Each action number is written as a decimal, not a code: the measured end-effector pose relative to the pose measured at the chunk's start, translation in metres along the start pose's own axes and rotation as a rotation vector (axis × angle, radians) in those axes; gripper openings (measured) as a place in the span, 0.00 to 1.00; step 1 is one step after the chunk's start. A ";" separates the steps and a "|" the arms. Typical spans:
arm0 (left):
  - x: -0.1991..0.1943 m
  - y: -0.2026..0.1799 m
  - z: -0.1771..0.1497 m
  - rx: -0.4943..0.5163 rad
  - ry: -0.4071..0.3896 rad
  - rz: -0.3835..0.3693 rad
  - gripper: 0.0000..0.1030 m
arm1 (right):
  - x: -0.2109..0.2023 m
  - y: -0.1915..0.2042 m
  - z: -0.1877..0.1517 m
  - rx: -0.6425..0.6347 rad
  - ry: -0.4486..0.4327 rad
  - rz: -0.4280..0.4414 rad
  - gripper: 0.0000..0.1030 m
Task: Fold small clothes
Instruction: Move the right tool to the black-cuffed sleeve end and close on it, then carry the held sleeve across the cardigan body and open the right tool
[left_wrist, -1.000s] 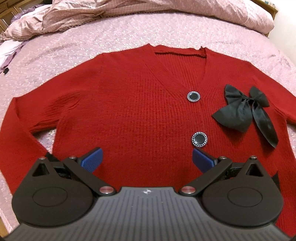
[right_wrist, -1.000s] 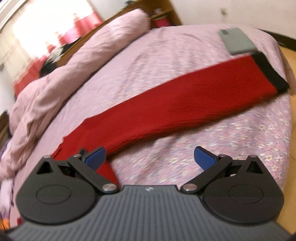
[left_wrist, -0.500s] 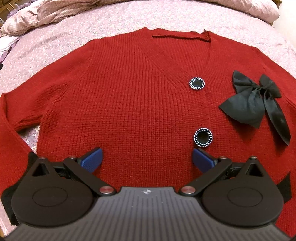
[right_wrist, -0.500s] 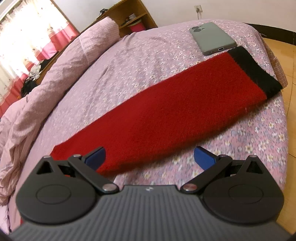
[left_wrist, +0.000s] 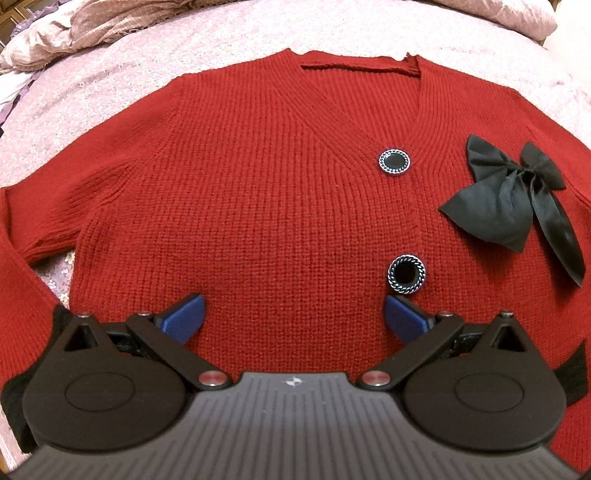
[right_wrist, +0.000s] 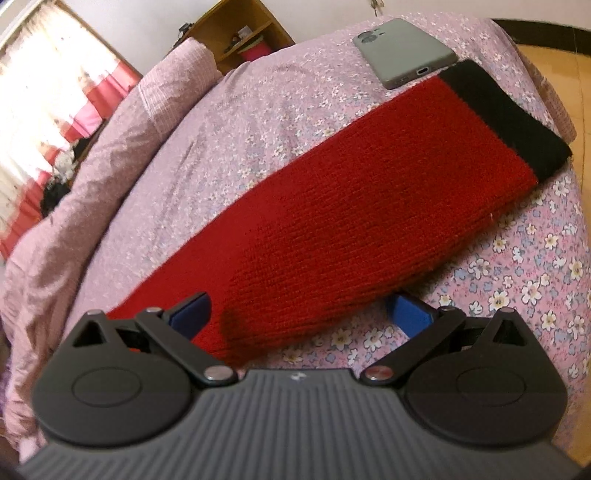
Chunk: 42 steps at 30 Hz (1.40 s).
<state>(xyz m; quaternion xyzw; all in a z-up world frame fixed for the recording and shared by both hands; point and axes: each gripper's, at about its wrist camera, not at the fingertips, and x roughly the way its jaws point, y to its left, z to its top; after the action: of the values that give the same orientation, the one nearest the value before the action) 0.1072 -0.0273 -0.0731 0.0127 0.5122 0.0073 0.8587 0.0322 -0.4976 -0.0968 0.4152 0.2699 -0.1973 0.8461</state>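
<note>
red ribbed-knit cardigan flat on floral pink bed | satin black bow right | left tongs wide open, empty | right tongs wide open astride sleeve

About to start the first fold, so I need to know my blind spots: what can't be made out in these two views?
- Cardigan hem: left wrist view, hidden behind the left gripper.
- Its sleeve ends: same view, cut off by both side edges.
- Sleeve shoulder end: right wrist view, hidden by the right gripper.
- Phone screen: lying face down.
- Window area: overexposed, blurred.
</note>
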 end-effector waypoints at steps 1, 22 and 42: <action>0.000 0.000 0.000 0.000 0.001 -0.001 1.00 | -0.002 -0.002 0.001 0.016 -0.001 0.010 1.00; -0.002 -0.001 -0.003 0.001 -0.008 -0.005 1.00 | -0.009 -0.007 0.030 -0.016 -0.120 -0.005 0.21; -0.020 0.006 -0.001 -0.008 -0.018 -0.006 1.00 | -0.076 0.102 0.021 -0.381 -0.277 0.251 0.14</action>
<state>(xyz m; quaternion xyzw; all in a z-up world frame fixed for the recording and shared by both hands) 0.0969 -0.0215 -0.0554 0.0077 0.5046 0.0068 0.8633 0.0365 -0.4471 0.0221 0.2478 0.1301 -0.0916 0.9556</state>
